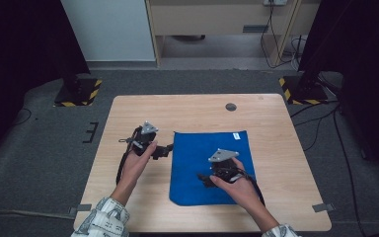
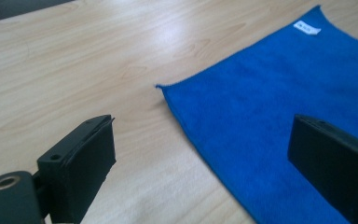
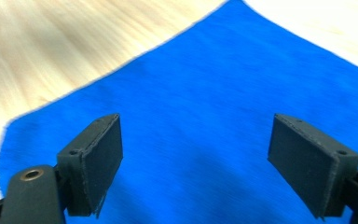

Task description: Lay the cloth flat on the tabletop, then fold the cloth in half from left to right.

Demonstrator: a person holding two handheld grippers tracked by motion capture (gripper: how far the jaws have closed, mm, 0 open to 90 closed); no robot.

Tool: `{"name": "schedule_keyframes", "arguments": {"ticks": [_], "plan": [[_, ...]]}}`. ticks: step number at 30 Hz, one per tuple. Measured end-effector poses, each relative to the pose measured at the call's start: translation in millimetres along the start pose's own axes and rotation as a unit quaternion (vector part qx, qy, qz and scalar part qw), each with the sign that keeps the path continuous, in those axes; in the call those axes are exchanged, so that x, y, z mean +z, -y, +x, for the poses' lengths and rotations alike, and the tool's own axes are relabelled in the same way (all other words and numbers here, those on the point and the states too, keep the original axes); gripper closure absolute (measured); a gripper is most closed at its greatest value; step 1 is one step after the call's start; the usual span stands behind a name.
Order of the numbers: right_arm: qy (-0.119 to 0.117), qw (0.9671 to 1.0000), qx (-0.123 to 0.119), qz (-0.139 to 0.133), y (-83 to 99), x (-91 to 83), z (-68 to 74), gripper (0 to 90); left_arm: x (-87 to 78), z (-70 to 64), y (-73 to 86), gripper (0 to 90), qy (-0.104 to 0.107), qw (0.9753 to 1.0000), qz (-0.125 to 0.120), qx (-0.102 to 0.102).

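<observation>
In the high view, a blue cloth [image 1: 209, 165] lies spread flat on the light wooden tabletop [image 1: 197, 111], right of the middle, with a small white label [image 1: 236, 136] near its far right corner. The left claw [image 1: 164, 151] hangs just beside the cloth's left edge, held in the person's left hand [image 1: 139, 160]. The right claw [image 1: 205, 178] hovers over the cloth's near right part, held in the right hand [image 1: 239, 186]. A small dark round disc [image 1: 231, 106] sits in the tabletop beyond the cloth.

In the left gripper view, the left claw [image 2: 205, 163] stands wide apart with nothing between its jaws; one jaw is over bare wood, the other over the cloth [image 2: 279, 88], whose corner [image 2: 161, 87] lies ahead.

In the right gripper view, the right claw [image 3: 196, 163] is spread wide and empty above the cloth [image 3: 200, 93], with wood beyond the cloth's edge.
</observation>
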State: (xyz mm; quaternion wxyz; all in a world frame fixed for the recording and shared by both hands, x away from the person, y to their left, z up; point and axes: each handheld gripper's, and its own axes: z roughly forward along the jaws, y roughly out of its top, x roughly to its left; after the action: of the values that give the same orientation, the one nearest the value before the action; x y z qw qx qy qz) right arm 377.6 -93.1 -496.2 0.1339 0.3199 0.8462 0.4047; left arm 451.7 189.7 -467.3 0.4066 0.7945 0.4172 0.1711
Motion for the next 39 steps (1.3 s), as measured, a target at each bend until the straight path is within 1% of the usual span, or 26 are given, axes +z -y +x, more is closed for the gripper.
{"name": "schedule_keyframes", "arguments": {"ticks": [1, 4, 6, 9, 13, 16, 20, 21, 26, 28, 29, 31, 32, 35, 36, 37, 39], "plan": [[-0.011, 0.9999, -0.005, 0.002, -3.5, 3.7, 7.5, 17.8, 2.1, 0.6, -3.4, 6.5, 0.003, 1.0000, -0.001, -0.004], [-0.017, 0.9998, -0.012, 0.006, -7.9, 8.7, 18.5, 18.6, 5.4, 1.4, -5.3, 6.6, 0.007, 1.0000, 0.005, -0.005], [-0.025, 0.9995, -0.019, 0.009, -10.7, 12.2, 25.5, 18.5, 8.8, 2.3, -5.3, 6.5, 0.006, 0.9999, 0.012, -0.002], [-0.041, 0.9987, -0.029, 0.012, -13.8, 16.8, 36.0, 18.6, 14.9, 4.2, -4.8, 6.6, 0.007, 0.9998, 0.019, -0.006], [-0.052, 0.9976, -0.042, 0.018, -14.9, 21.8, 47.8, 23.2, 20.3, 5.1, -4.7, 7.0, 0.015, 0.9996, 0.017, -0.015], [-0.062, 0.9966, -0.049, 0.021, -14.6, 25.3, 55.3, 28.7, 22.8, 5.1, -4.6, 7.0, 0.017, 0.9996, 0.018, -0.017], [-0.072, 0.9956, -0.057, 0.018, -14.6, 27.2, 66.3, 42.0, 24.9, 5.3, -3.9, 7.1, 0.016, 0.9995, 0.018, -0.020], [-0.077, 0.9950, -0.061, 0.017, -14.7, 26.8, 68.9, 46.1, 24.8, 5.3, -4.1, 7.1, 0.016, 0.9995, 0.017, -0.020], [-0.086, 0.9935, -0.073, 0.011, -13.9, 23.1, 79.3, 63.5, 22.7, 4.5, -5.9, 7.3, 0.016, 0.9996, 0.011, -0.019], [-0.090, 0.9931, -0.075, 0.011, -12.3, 22.2, 82.4, 68.6, 23.1, 4.8, -7.3, 7.3, 0.012, 0.9997, 0.010, -0.017], [-0.091, 0.9930, -0.075, 0.011, -11.2, 22.3, 84.2, 69.7, 24.0, 5.2, -8.2, 7.3, 0.010, 0.9998, 0.009, -0.017], [-0.093, 0.9925, -0.078, 0.016, -9.1, 23.4, 87.3, 69.1, 27.0, 6.0, -10.4, 7.3, 0.009, 0.9998, 0.008, -0.018], [-0.094, 0.9924, -0.077, 0.017, -8.2, 24.2, 89.1, 66.9, 28.7, 6.4, -11.5, 7.4, 0.008, 0.9998, 0.008, -0.017], [-0.094, 0.9926, -0.074, 0.021, -6.8, 27.8, 96.3, 55.6, 36.5, 6.9, -14.8, 7.6, 0.008, 0.9997, 0.009, -0.021], [-0.093, 0.9928, -0.072, 0.021, -6.4, 29.0, 98.8, 52.9, 36.5, 6.9, -14.8, 7.8, 0.008, 0.9997, 0.009, -0.021], [-0.094, 0.9927, -0.073, 0.024, -5.7, 30.8, 102.2, 51.1, 43.9, 6.2, -17.0, 8.3, 0.008, 0.9997, 0.012, -0.018], [-0.091, 0.9925, -0.077, 0.030, -4.1, 34.2, 106.7, 47.8, 52.2, 4.4, -18.8, 8.3, 0.008, 0.9996, 0.021, -0.016]]}}
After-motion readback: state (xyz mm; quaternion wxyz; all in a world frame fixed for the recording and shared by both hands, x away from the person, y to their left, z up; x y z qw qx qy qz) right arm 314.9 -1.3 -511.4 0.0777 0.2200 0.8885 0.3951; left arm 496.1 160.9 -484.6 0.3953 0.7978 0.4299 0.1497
